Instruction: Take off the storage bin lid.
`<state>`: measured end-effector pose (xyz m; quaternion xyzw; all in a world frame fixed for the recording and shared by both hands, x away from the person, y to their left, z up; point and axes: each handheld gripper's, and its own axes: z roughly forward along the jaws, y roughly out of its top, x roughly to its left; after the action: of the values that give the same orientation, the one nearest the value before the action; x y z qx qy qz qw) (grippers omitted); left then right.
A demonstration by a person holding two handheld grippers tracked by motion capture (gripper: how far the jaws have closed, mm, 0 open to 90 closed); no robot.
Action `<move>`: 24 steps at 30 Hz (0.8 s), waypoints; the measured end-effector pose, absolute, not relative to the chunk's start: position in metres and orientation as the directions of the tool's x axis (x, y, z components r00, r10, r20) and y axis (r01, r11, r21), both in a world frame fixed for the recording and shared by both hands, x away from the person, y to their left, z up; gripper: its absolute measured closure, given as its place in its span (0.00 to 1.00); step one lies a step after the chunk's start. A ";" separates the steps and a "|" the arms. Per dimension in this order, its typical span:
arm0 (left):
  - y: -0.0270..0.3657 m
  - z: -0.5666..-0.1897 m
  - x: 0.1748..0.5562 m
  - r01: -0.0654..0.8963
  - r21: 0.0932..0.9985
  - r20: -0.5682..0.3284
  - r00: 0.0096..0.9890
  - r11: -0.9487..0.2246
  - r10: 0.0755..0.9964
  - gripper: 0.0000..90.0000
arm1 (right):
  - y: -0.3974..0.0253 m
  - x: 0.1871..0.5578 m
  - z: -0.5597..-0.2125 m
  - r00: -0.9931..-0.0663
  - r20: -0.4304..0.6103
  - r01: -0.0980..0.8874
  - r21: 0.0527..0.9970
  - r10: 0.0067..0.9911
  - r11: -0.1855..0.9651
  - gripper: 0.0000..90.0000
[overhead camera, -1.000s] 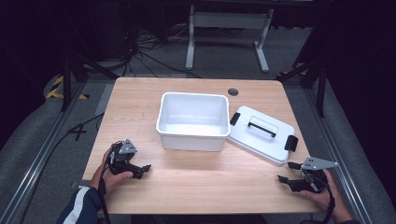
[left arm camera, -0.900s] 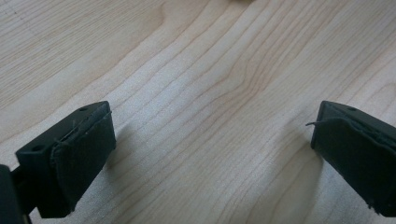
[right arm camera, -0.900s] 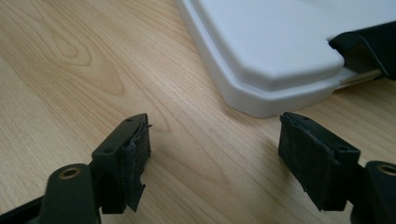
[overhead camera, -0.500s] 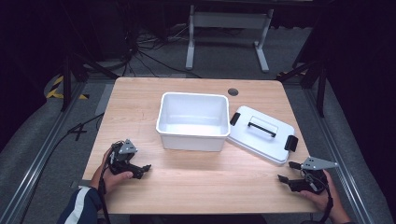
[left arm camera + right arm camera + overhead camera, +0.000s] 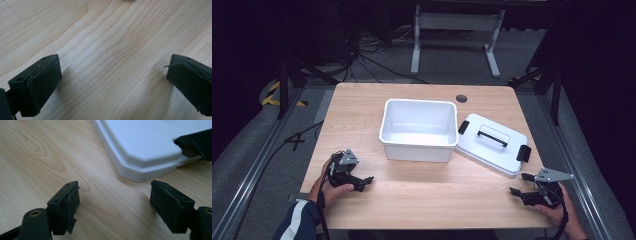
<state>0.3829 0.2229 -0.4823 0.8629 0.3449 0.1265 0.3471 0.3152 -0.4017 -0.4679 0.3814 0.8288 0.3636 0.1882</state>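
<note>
A pale wooden table (image 5: 422,200) with visible grain carries a white, rectangular plastic tub (image 5: 419,129), open-topped and smooth-walled, near its middle. Touching the tub's right side lies a flat white plastic lid (image 5: 492,145) with rounded corners, a black handle (image 5: 493,136) on top and black clips at its ends. The left gripper (image 5: 364,181) rests near the front left edge, its padded black jaws spread wide over bare wood. The right gripper (image 5: 518,184) sits at the front right, just beside the lid's corner, jaws likewise wide apart and empty.
</note>
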 end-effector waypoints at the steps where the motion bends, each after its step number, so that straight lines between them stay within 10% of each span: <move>1: 0.223 -0.482 0.383 0.507 0.686 -0.021 0.730 -0.522 0.683 0.00 | -0.402 0.315 -0.468 -0.638 -0.037 0.494 0.747 0.769 0.446 0.26; 24: 0.222 -0.482 0.384 0.508 0.685 -0.022 0.731 -0.523 0.682 0.00 | -0.402 0.315 -0.468 -0.628 -0.034 0.503 0.745 0.777 0.439 0.24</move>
<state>0.3844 0.2223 -0.4821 0.8635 0.3444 0.1256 0.3463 0.3153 -0.4021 -0.4678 0.3871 0.8267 0.3616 0.1898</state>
